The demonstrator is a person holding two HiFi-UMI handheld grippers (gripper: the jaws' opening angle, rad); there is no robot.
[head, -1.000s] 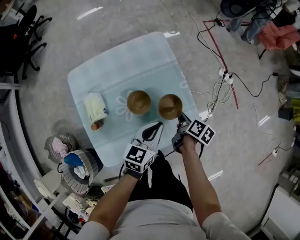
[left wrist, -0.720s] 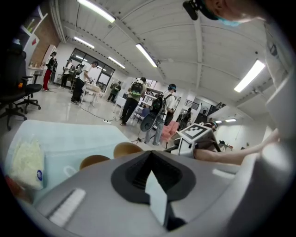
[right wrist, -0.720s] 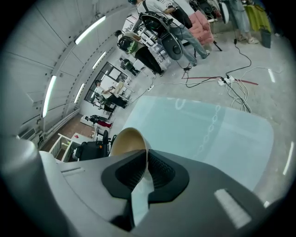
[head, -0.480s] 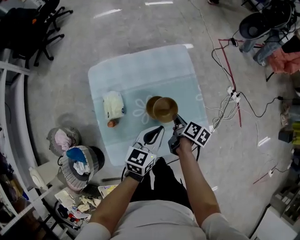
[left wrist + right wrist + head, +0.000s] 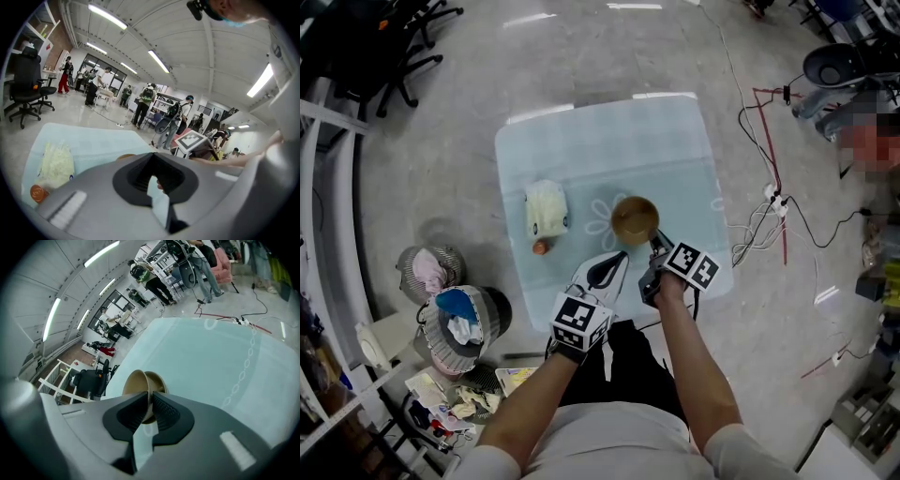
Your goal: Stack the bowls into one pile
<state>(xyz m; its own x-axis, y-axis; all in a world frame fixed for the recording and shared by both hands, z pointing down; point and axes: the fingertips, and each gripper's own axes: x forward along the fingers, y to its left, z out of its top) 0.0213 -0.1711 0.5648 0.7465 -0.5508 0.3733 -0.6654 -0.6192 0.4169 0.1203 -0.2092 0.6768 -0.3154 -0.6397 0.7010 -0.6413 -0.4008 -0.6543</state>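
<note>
Blue cloth (image 5: 600,141): spread flat under everything.
Pale bag (image 5: 547,208): lies on the cloth, left of the bowls.
Brown bowls (image 5: 635,220): one sits in the other, on the cloth.
Right gripper (image 5: 654,242): jaws pinch the top bowl's rim.
Left gripper (image 5: 622,253): jaws together, holding nothing, just beside the bowls.

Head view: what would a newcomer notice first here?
The brown bowl sits at the middle of the pale blue mat, its rim pinched by the right gripper. Left of it lies a whitish packet. The left gripper hangs empty at the mat's near edge.
</note>
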